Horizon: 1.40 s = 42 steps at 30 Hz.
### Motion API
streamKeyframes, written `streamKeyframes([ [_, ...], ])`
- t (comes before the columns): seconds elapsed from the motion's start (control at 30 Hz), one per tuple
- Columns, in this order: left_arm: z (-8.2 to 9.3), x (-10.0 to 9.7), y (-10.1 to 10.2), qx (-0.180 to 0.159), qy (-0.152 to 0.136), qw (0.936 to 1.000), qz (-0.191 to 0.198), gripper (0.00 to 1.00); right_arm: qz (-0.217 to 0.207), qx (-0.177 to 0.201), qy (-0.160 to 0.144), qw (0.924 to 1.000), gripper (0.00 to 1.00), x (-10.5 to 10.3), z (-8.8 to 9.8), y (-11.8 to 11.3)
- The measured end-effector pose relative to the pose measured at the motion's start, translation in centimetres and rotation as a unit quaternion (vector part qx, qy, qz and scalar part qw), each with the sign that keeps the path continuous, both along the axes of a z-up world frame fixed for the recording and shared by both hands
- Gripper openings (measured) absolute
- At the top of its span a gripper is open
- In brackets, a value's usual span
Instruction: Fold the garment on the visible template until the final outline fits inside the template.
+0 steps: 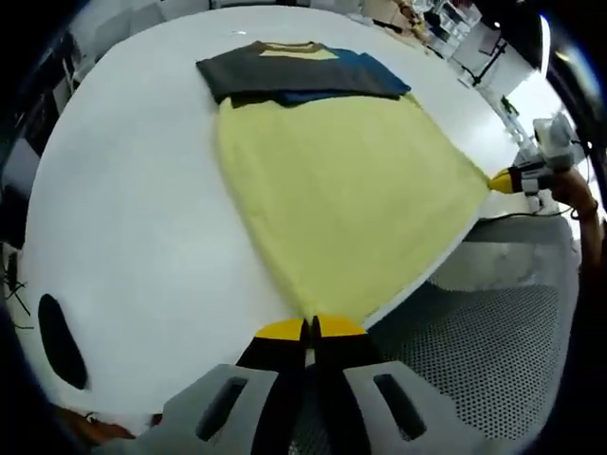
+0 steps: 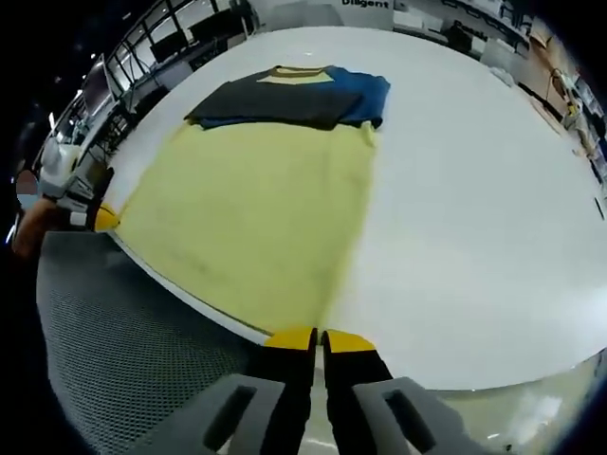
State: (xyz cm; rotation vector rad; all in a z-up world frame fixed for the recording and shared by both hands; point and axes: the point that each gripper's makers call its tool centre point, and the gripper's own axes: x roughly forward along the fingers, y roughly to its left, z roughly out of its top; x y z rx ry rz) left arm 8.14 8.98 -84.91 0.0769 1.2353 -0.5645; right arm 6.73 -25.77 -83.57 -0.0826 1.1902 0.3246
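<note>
Both hand-held grippers, left (image 1: 310, 327) and right (image 2: 318, 337), are pinching the yellow shirt's (image 1: 341, 190) hem corners; lifting evenly should be keeping the fold square on the bench (image 1: 133, 190).

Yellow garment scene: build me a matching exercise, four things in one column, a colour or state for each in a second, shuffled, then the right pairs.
Things:
1. garment body
2. folded-in sleeves
3. table
4. left gripper

Colours or states:
A. white
B. shut on the garment's hem corner
C. dark grey and blue
D. pale yellow, spread flat

Pairs: 1-D, 2-C, 3-A, 4-B
</note>
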Motion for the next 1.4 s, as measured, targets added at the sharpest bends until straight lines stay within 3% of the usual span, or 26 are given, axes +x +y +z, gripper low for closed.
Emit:
streamKeyframes([
  [0.33,3.4,2.2,-0.3,-0.025,-0.028,0.9989,0.026,0.02,-0.017,0.025,-0.076,0.9967,0.00,3.7,4.6,0.2],
  [0.47,4.9,3.9,-0.3,-0.034,-0.050,0.9976,0.036,0.02,-0.020,0.036,-0.100,0.9942,0.00,5.6,6.2,0.4],
  [0.57,6.5,5.9,-0.6,-0.050,-0.077,0.9947,0.045,0.02,-0.018,0.039,-0.111,0.9929,0.00,6.6,7.1,0.5],
  [0.93,9.9,12.1,-0.4,-0.070,-0.129,0.9874,0.061,0.01,-0.036,0.054,-0.175,0.9824,0.00,12.8,11.1,0.5],
  [1.17,11.7,16.2,-0.6,-0.088,-0.158,0.9803,0.079,0.01,-0.060,0.067,-0.203,0.9750,0.00,16.7,12.4,0.3],
  [1.23,12.3,18.3,-0.7,-0.111,-0.163,0.9739,0.112,0.01,-0.069,0.080,-0.208,0.9724,0.00,18.1,12.6,0.4],
  [1.4,13.3,21.7,-1.4,-0.129,-0.174,0.9704,0.107,0.01,-0.086,0.096,-0.222,0.9665,0.00,21.6,13.4,0.6],
])
